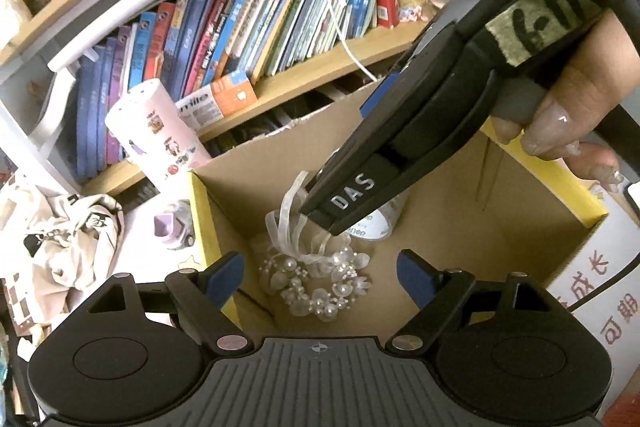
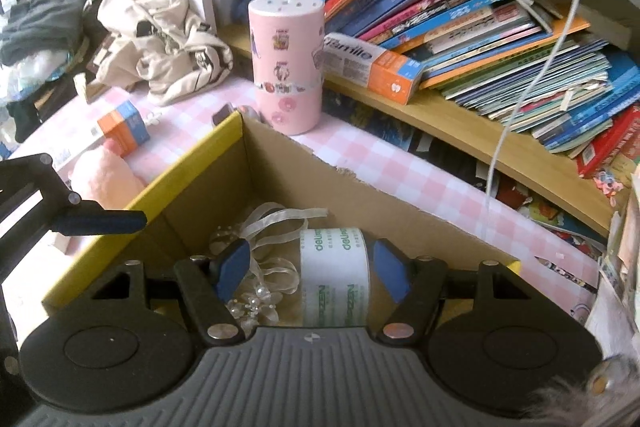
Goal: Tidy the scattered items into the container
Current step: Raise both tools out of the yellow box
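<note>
A: Where's the stuff?

B: In the cardboard box (image 2: pixel 280 163). The tape roll (image 2: pixel 334 279) lies on its side on the box floor, touching the beaded ribbon ornament (image 1: pixel 316 283) next to it. I see both from both wrists.

A: Grippers?

B: My right gripper (image 2: pixel 310 269) is over the box, jaws apart, pads clear of the roll, which shows in the gap below them. Not gripping anything. In the left view its fingertip sits right by the ribbon loops; I can't tell if it touches. My left gripper (image 1: pixel 320 275) is wide apart and empty, above the ornament.

A: Outside the box?

B: The pink cylinder (image 2: pixel 286 67) stands upright on the pink checked tabletop (image 2: pixel 400 167), just beyond the box's far corner. An orange-and-blue carton (image 2: pixel 122 129) and a pink plush (image 2: pixel 106 177) lie on the tabletop off the box's yellow-edged side, the plush close to that wall. A cream tote bag (image 2: pixel 160 35) is crumpled further back. Behind the tabletop's far edge there's a shelf of leaning books (image 2: pixel 440 19) with a toothpaste box (image 2: pixel 372 65) in front of them.
</note>
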### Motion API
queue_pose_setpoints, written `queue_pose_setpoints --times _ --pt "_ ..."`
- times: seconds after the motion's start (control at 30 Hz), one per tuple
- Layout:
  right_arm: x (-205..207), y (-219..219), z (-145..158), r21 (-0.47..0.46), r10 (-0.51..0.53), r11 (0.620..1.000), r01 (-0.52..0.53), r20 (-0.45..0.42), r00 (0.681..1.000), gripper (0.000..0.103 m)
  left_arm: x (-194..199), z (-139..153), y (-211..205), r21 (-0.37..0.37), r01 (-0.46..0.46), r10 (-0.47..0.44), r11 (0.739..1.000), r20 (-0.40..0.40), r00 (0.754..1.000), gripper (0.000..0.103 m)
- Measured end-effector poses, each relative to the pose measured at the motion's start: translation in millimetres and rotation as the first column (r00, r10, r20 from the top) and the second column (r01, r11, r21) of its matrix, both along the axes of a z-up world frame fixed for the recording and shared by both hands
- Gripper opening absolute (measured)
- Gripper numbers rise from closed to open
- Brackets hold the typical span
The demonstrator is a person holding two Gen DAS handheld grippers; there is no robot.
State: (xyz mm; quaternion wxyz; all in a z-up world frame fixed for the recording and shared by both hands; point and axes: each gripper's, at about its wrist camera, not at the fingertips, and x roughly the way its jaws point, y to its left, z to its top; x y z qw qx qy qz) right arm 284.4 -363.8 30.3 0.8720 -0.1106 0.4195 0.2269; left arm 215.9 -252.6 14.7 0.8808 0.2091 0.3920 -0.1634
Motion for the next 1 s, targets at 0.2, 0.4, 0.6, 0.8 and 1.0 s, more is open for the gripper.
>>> queue_pose_setpoints --times 0.2,0.4,0.6,0.8,1.0 --pt "-24.7 -3.9 12.5 0.003 -0.037 0.999 0.037 0.032 0.999 0.067 -19.9 11.8 8.4 -0.036 0.014 -0.013 0.999 0.036 0.999 0.086" --pt "-56.9 -7.2 27.7 0.028 -0.104 0.994 0.102 0.077 0.992 0.069 -47.1 23.9 21.7 -0.103 0.022 -0.015 0.994 0.072 0.997 0.086" --pt "-87.3 -6.6 41.0 0.062 -0.177 0.983 0.171 0.112 0.978 0.069 -74.5 36.1 35.1 -0.154 0.035 -0.018 0.987 0.112 0.994 0.087" --pt "-116.3 0.6 46.7 0.084 -0.232 0.971 0.223 0.121 0.965 0.069 -97.1 45.7 55.7 -0.194 0.031 -0.004 0.981 0.138 0.99 0.091" --pt "-147.3 8.9 49.5 0.105 -0.28 0.958 0.267 0.131 0.951 0.07 -117.7 48.4 76.6 -0.221 0.021 0.011 0.975 0.142 0.99 0.091"
